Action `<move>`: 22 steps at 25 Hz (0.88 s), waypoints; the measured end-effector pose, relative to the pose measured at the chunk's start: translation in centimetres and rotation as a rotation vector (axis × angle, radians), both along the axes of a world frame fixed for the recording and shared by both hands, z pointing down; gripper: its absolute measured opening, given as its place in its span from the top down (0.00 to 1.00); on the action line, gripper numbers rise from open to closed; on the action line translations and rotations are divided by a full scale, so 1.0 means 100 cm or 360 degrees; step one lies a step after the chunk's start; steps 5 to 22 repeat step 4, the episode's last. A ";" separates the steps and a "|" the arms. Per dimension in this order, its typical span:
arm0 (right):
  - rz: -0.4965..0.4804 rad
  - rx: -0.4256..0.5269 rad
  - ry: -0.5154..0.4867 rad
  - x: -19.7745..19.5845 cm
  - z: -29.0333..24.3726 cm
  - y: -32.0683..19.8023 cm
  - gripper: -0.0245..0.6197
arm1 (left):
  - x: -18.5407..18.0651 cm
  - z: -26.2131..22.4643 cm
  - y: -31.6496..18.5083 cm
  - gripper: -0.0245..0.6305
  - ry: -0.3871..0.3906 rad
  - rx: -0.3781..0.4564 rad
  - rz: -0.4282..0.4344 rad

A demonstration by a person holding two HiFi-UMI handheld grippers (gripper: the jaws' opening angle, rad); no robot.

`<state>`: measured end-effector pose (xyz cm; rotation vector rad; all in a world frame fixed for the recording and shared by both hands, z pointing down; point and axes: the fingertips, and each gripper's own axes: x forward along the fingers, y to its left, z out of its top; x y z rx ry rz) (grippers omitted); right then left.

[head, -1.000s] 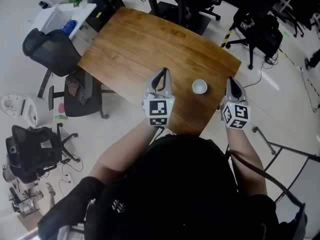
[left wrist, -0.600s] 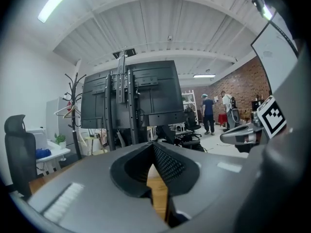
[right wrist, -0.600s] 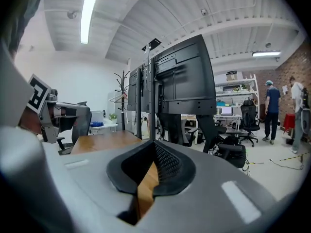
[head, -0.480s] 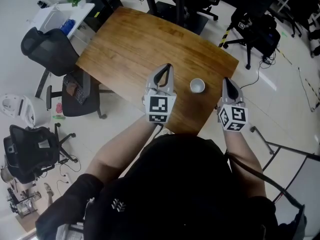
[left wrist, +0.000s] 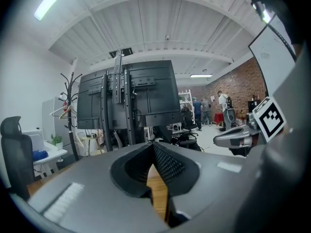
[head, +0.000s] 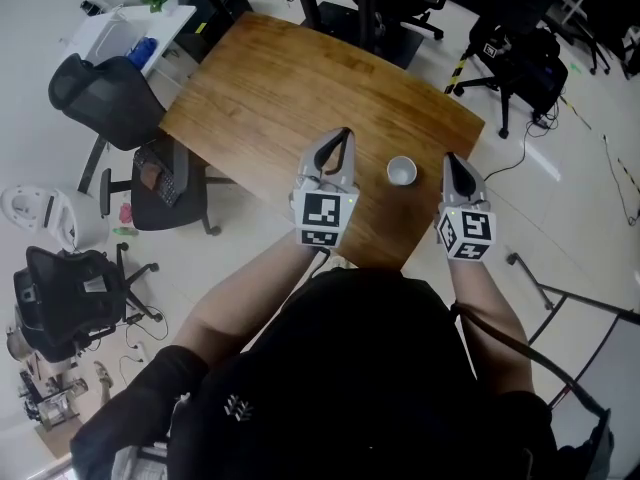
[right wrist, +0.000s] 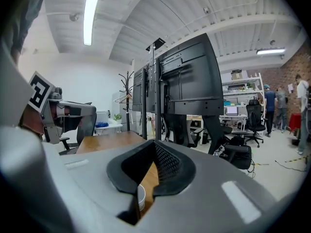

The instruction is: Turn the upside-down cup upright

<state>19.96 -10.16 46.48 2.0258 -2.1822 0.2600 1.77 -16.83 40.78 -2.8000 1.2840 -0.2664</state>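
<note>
Now, cup (head: pixel 401 171) stands near the table's (head: pixel 270 88) near edge, between my grippers; mouth or base up, I can't tell. Left gripper (head: pixel 344 133) and right gripper (head: pixel 449 159): fingers together, empty. Either way, no nudging it edgeward.

A black office chair (head: pixel 105 100) stands just beside the left edge of the wooden surface (head: pixel 270 78). A white desk (head: pixel 115 36) is behind it, and another black chair (head: pixel 62 290) stands well apart.
</note>
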 end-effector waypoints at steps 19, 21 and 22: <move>0.0005 -0.0004 -0.0039 -0.002 0.004 -0.001 0.96 | 0.007 -0.001 0.006 0.96 -0.0003 0.0001 0.0018; 0.0005 -0.0004 -0.0039 -0.002 0.004 -0.001 0.96 | 0.007 -0.001 0.006 0.96 -0.0003 0.0001 0.0018; 0.0005 -0.0004 -0.0039 -0.002 0.004 -0.001 0.96 | 0.007 -0.001 0.006 0.96 -0.0003 0.0001 0.0018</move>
